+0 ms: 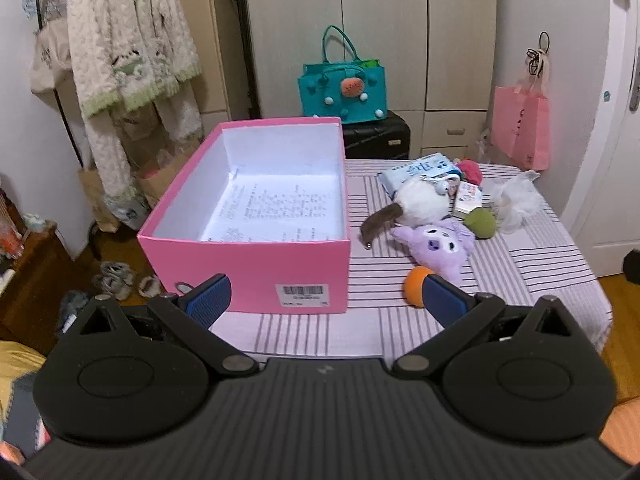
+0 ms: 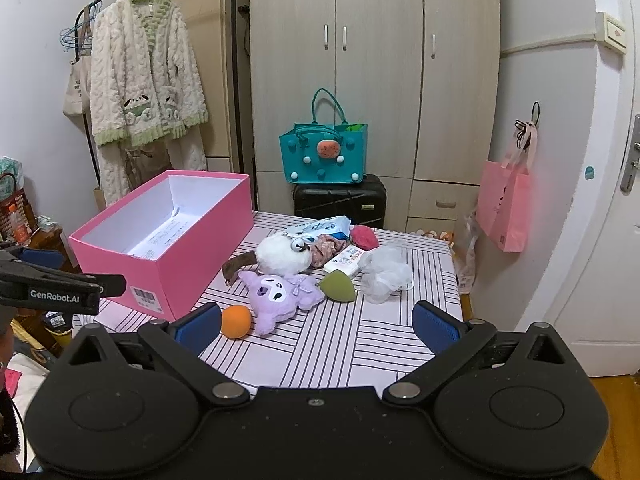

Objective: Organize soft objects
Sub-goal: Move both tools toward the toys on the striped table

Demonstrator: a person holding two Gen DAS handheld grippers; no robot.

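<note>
An open pink box [image 1: 248,268] [image 2: 168,268] holding only a printed paper sheet stands on the left of a striped table [image 1: 400,332] [image 2: 360,340]. To its right lies a pile of soft things: a purple plush [image 1: 438,246] [image 2: 280,292], a white plush with a brown tail [image 1: 420,200] [image 2: 282,256], an orange ball [image 1: 416,284] [image 2: 236,321], a green sponge [image 1: 480,222] [image 2: 340,286], a white mesh puff [image 1: 516,200] [image 2: 386,270] and a pink puff [image 1: 470,170] [image 2: 364,236]. My left gripper [image 1: 328,298] is open and empty before the box. My right gripper [image 2: 318,326] is open and empty near the table's front.
A tissue pack [image 1: 420,168] [image 2: 320,226] and a small packet [image 2: 344,260] lie in the pile. Behind the table stand a black suitcase [image 2: 340,200] with a teal bag [image 2: 324,152] and a wardrobe [image 2: 372,60]. A robe [image 2: 144,80] hangs left, a pink bag [image 2: 504,204] right.
</note>
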